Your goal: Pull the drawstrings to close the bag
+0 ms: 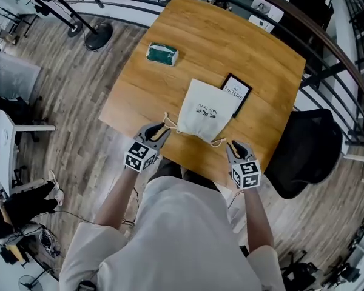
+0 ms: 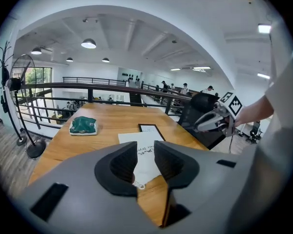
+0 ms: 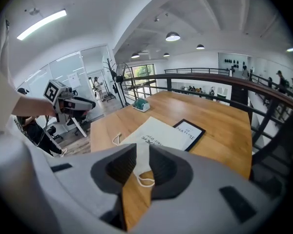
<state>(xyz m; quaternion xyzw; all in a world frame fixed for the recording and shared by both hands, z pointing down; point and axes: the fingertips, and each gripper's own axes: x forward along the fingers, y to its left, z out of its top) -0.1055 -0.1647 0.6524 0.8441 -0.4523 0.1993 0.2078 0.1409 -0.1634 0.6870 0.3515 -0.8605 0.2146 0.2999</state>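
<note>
**Head view: white cloth drawstring bag (image 1: pixel 207 108) lies flat, mouth toward the wearer**

Nearest, a person in a white shirt (image 1: pixel 182 235) holds both forearms out over the near edge of a light wooden table (image 1: pixel 133 96). The grey left gripper (image 1: pixel 164 131), with its marker cube, sits at the bag's near left corner. In the left gripper view its dark-padded jaws stand apart with nothing pinched. The knotted end of the left cream cord (image 2: pixel 139 183) lies on the wood below the gap. The grey right gripper (image 1: pixel 232 145) sits at the near right corner. The right gripper view shows its jaws likewise parted and empty, with the right cream cord loop (image 3: pixel 145 180) on the table beneath them. A black office chair (image 1: pixel 309 153) stands just off the table's right side.

The bag rests close to the table's near edge. Its gathered mouth points at the person and its closed bottom points away. The long axis runs from near to far, tipped slightly right. Black print on the cloth is upside down to the wearer and appears to read "Hair Dryer"; a smaller mark beside it is too small to read.

The bag's far right corner overlaps a black-framed white card (image 1: pixel 238 91) printed "OF NATURE". Farther off to the left, a green packet with a pale rim (image 1: pixel 162 54) lies alone. Beyond the table runs a dark metal railing (image 3: pixel 210 77).
</note>
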